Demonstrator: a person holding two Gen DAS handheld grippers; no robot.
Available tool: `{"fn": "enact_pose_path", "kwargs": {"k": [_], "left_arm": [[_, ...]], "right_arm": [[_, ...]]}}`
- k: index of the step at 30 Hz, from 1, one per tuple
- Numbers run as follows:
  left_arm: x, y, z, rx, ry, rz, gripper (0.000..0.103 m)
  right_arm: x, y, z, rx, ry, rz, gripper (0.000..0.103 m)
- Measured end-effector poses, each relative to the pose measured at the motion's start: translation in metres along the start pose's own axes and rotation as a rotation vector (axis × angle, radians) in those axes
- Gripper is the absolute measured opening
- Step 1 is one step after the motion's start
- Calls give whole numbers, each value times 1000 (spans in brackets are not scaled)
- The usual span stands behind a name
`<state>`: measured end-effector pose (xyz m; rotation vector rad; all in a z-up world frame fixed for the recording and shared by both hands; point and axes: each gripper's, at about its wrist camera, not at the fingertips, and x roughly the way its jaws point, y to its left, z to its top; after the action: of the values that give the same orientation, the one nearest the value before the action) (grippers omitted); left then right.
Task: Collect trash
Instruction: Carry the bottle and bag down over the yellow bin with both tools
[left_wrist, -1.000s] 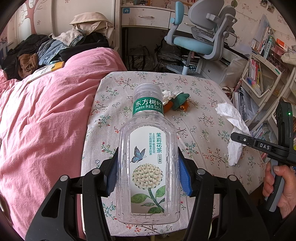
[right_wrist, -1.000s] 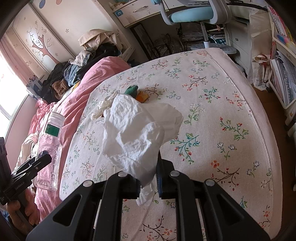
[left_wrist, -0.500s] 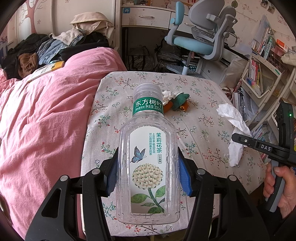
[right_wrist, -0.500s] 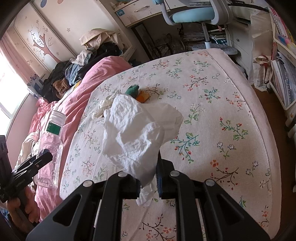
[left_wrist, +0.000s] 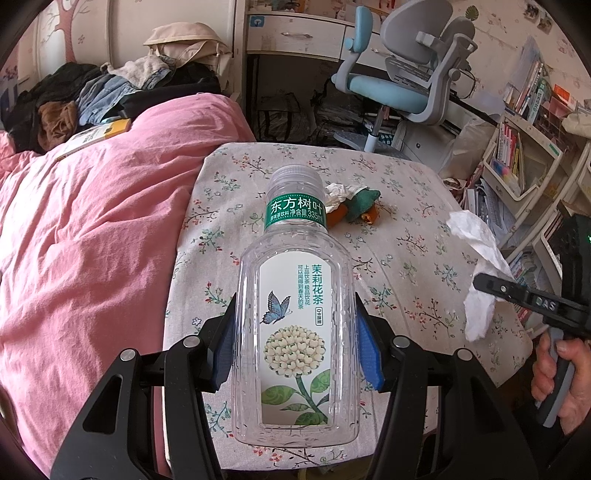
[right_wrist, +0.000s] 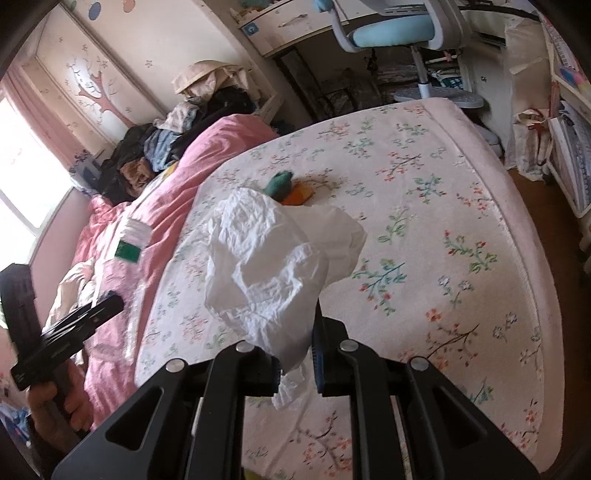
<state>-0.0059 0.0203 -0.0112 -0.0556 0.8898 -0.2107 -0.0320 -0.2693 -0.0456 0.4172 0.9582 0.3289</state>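
Left gripper: the black left gripper (left_wrist: 295, 328) with blue pads is clenched on an empty clear plastic bottle (left_wrist: 295, 325), one pad pressing each side of the bottle's body.
Bottle: it has a white cap, a green neck band and a cream label with a blue butterfly and a white flower cluster. It is held up above the bed, cap pointing away from the camera.
Right gripper: the black right gripper (right_wrist: 295, 363) is pinched tight on a crumpled white tissue (right_wrist: 273, 266). The tissue billows up over the fingers, and a small tail hangs below them.
Bed: a floral-patterned bedspread (right_wrist: 461, 236) covers the near part; a rumpled pink duvet (left_wrist: 85, 236) lies beside it.
Left on the bed: a small heap, a crumpled white paper scrap (left_wrist: 338, 192) touching a green and orange soft object (left_wrist: 360, 206), lies on the bedspread beyond both grippers.
Hands: a person's hand (left_wrist: 561, 373) grips the right gripper's handle; another hand (right_wrist: 55, 406) grips the left one.
Background: a blue and grey desk chair (left_wrist: 402, 85), a pile of clothes (left_wrist: 92, 96) at the bed's far end, and shelves of books (left_wrist: 517, 147).
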Motion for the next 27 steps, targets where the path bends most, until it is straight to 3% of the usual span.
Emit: {"fn": "enact_pose_path", "kwargs": {"k": [11,23,24,26,27], "left_arm": [[-3,12,-5,-39,8,-1,53],[-17,16,-25,-66,2,-5,53],[-19,14,-30,-63,3,-8,53],[-22,10,-37,-59,5,-13,53],[-24,8,-41,-56,6,-16,53]], "right_arm": [[-18,34,-33,-171,62,171,15],[20,107,-105,-602,390,255,15],[26,109,-113,-629,437,249,17],[39,112,-128,-673,515,220,46],[42,112,-130,-687,522,202,49]]}}
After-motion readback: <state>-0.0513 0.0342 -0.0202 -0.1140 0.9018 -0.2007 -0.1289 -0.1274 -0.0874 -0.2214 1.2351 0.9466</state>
